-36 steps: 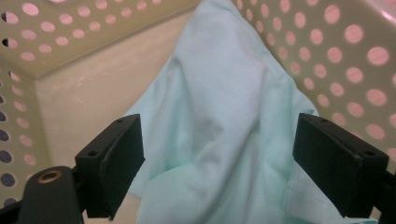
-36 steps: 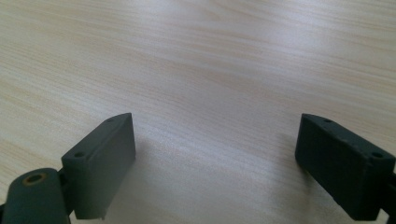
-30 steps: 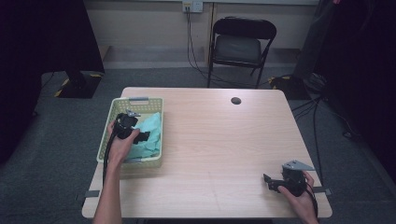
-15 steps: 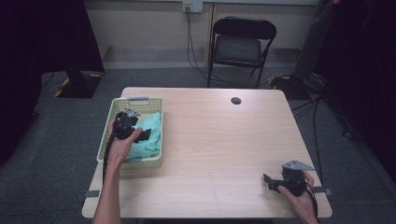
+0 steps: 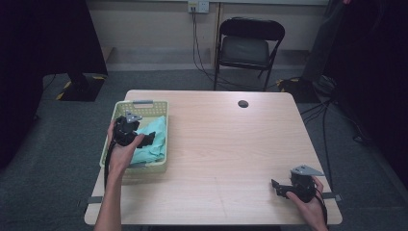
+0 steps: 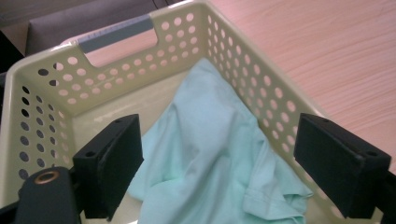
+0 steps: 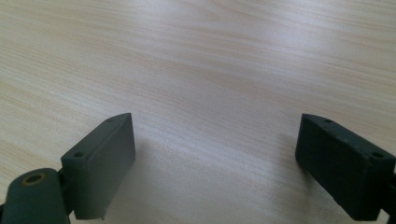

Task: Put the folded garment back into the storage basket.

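Hovering over the basket (image 6: 261,88) with left gripper (image 6: 212,168) spread wide, nothing clamped; mint cloth (image 6: 210,154) crumpled inside basket, below; best lowered straight, pinching a raised fold; right gripper (image 7: 215,163) apart, well clear of basket.

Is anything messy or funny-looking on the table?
Only a little: the mint-green cloth lies crumpled in the yellow basket, bunched against one wall, not folded. The left gripper hangs open above it. Nothing looks spilled or broken.
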The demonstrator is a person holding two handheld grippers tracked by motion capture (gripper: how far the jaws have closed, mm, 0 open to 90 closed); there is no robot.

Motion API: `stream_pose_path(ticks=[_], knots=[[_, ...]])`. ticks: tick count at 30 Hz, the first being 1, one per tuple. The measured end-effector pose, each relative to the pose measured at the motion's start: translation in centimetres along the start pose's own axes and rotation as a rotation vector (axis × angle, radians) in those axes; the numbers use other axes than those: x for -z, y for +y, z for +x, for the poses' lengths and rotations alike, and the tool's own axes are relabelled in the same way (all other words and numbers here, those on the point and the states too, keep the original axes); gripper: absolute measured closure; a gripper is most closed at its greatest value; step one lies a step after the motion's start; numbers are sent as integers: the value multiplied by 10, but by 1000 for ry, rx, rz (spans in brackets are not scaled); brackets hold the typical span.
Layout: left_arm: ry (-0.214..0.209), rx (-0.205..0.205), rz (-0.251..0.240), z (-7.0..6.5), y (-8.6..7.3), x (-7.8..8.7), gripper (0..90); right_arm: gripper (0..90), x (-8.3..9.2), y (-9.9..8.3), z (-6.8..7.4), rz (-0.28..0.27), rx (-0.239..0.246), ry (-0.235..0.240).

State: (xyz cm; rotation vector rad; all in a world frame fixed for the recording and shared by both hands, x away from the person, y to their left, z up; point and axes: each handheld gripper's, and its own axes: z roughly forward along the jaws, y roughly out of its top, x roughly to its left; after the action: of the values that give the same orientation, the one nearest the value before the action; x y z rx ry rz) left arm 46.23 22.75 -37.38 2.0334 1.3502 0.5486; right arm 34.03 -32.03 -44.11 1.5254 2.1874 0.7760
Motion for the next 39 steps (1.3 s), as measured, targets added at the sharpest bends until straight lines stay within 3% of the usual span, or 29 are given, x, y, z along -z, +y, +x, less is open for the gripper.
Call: stream_pose_path(ticks=[5, 7, 9, 11, 16, 18, 20, 22, 28, 32, 35, 37, 39], knots=[[-23, -14, -50, -4, 0, 11, 147, 113, 0, 0, 0, 0, -1, -1], [13, -20, -72, -7, -2, 13, 150, 113, 0, 0, 0, 0, -1, -1], [-29, -32, -61, -9, -3, 14, 146, 113, 0, 0, 0, 0, -1, -1], [-3, -51, -65, -13, -4, 16, 146, 112, 0, 0, 0, 0, -1, -1], [-37, -49, -72, -17, -4, 20, 170, 113, 0, 0, 0, 1, -1, -1], [-77, -43, -76, -19, -5, 21, 187, 113, 0, 0, 0, 1, -2, -1], [-59, -68, -56, -23, -6, 21, 181, 112, 0, 0, 0, 0, -1, -1], [-82, -79, -58, -27, -7, 22, 178, 112, 0, 0, 0, 0, -1, -1], [-75, -66, -59, -34, -2, 26, 171, 113, 0, 0, 0, 0, -1, -1], [-109, -31, -71, -37, 0, 30, 159, 113, 0, 0, 0, 0, -2, -1], [-146, -33, -68, -37, 1, 30, 151, 113, 0, 0, 0, 0, -1, -1], [-132, -36, -68, -38, 0, 32, 151, 113, 0, 0, 0, 0, -1, -1], [-156, -28, -71, -39, -2, 33, 152, 113, 0, 0, 0, 0, -1, -1]])
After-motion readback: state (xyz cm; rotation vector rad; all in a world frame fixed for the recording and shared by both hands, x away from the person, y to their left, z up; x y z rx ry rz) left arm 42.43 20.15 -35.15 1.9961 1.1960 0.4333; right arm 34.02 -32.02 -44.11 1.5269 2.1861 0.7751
